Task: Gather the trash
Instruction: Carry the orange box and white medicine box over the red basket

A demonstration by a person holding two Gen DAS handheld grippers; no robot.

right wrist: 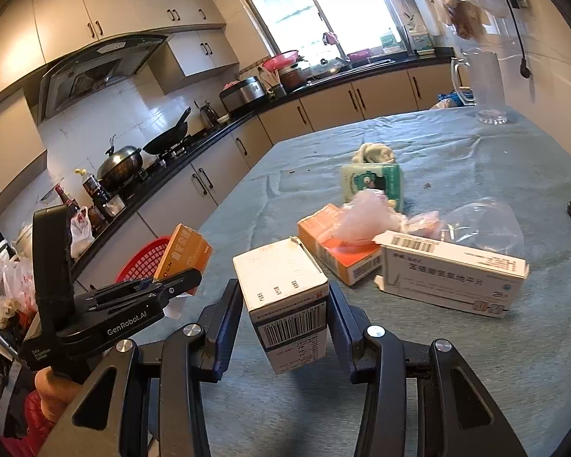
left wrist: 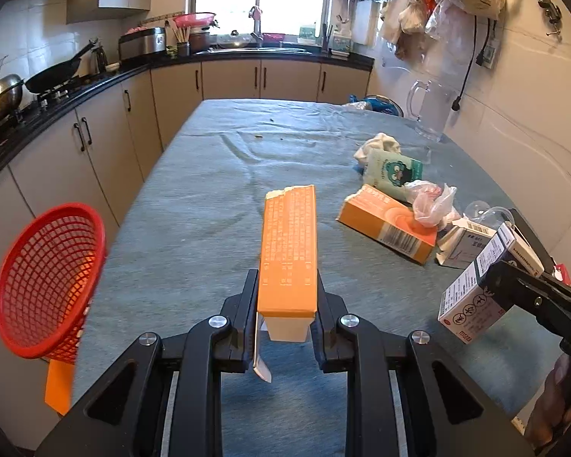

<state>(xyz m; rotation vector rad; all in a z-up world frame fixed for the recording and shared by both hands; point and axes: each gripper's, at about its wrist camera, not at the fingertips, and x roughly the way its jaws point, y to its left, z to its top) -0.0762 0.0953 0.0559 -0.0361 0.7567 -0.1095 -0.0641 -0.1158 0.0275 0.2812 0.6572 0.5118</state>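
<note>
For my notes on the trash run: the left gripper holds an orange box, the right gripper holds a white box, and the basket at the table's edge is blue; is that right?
Only the colour is wrong: the basket is red, as the left wrist view shows. The left gripper does hold the orange box, and the right gripper the white box.

Three orange boxes (left wrist: 287, 251), two white boxes (right wrist: 285, 301), one red basket (left wrist: 47, 282), one jug (left wrist: 432, 110).

On the cloth-covered worktop (left wrist: 209, 190), the flat orange carton (left wrist: 388, 228) lies beside a crumpled clear plastic bag (left wrist: 434, 202); the red mesh basket (left wrist: 45, 282) sits, seemingly, off its left edge.
</note>
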